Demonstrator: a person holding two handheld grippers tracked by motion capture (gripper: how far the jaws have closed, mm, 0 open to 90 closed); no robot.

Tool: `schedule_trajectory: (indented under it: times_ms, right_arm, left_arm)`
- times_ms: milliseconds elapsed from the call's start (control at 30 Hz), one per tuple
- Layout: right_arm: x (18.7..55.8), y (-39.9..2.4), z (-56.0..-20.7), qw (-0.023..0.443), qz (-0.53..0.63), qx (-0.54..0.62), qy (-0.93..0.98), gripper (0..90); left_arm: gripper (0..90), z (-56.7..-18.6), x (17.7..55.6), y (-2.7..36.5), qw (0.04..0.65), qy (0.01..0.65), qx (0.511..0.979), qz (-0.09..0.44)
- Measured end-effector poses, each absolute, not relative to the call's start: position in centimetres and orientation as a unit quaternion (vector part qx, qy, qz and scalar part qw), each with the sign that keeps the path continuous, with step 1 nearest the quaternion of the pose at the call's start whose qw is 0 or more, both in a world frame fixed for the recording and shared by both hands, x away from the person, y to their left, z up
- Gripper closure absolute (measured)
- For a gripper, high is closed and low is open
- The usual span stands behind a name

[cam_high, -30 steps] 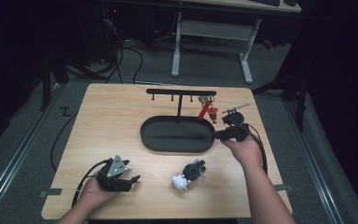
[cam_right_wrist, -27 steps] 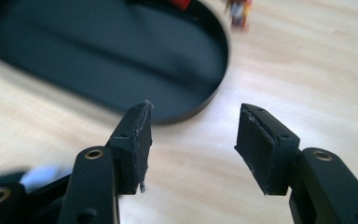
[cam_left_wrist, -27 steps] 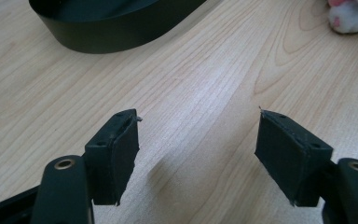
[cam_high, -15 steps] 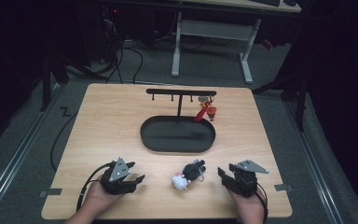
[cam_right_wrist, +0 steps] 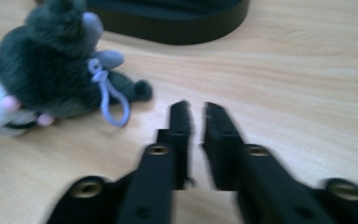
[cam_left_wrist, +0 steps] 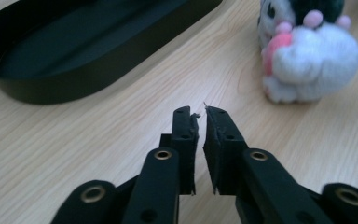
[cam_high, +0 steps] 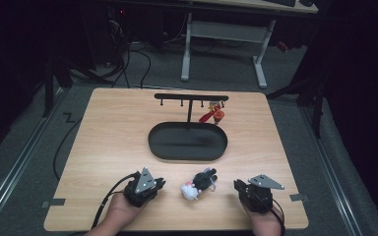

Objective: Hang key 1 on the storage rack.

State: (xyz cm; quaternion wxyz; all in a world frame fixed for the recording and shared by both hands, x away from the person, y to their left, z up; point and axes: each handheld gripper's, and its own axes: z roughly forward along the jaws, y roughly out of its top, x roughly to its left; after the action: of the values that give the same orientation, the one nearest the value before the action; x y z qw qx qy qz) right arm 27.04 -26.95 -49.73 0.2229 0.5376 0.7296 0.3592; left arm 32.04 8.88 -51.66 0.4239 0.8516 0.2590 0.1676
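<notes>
Two small plush charms lie together near the table's front: a white and pink one (cam_high: 188, 191) (cam_left_wrist: 307, 65) and a dark one (cam_high: 205, 179) (cam_right_wrist: 51, 70) with a lilac loop (cam_right_wrist: 109, 100). My left gripper (cam_high: 161, 183) (cam_left_wrist: 201, 112) rests to their left, shut on nothing. To their right sits my right gripper (cam_high: 236, 186) (cam_right_wrist: 196, 109), also shut and empty. A black oval tray (cam_high: 177, 142) stands mid-table with a T-shaped hook rack (cam_high: 191, 97) rising from it. A red charm (cam_high: 215, 116) hangs from the rack's right end.
The tray's black wall (cam_left_wrist: 74, 84) (cam_right_wrist: 177, 28) rises just beyond both grippers. Bare wood runs along the table's left and right sides. A cable (cam_high: 61, 147) trails off the table's left edge. A white desk frame (cam_high: 221, 29) stands on the floor behind.
My right gripper has drawn back from the rack's right end to the table's front right, and the red charm stays hanging there. The left gripper has barely shifted.
</notes>
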Motion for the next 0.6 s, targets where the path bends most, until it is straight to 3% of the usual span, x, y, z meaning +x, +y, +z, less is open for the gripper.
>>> schedule_trajectory:
  times_ms: [33,200,600]
  right_arm:
    - [26.7,-26.9,-49.6,0.22,0.355,0.538,0.732,90.0]
    - [25.7,-27.1,-49.8,0.216,0.35,0.539,0.735,90.0]
    - [24.9,-28.6,-49.9,0.211,0.36,0.549,0.724,87.0]
  left_arm:
    - [86.7,-51.6,32.2,8.2,0.427,0.263,0.849,0.165]
    - [87.3,-52.1,32.4,5.3,0.409,0.25,0.861,0.168]
    - [89.8,-52.4,30.2,0.2,0.426,0.213,0.872,0.112]
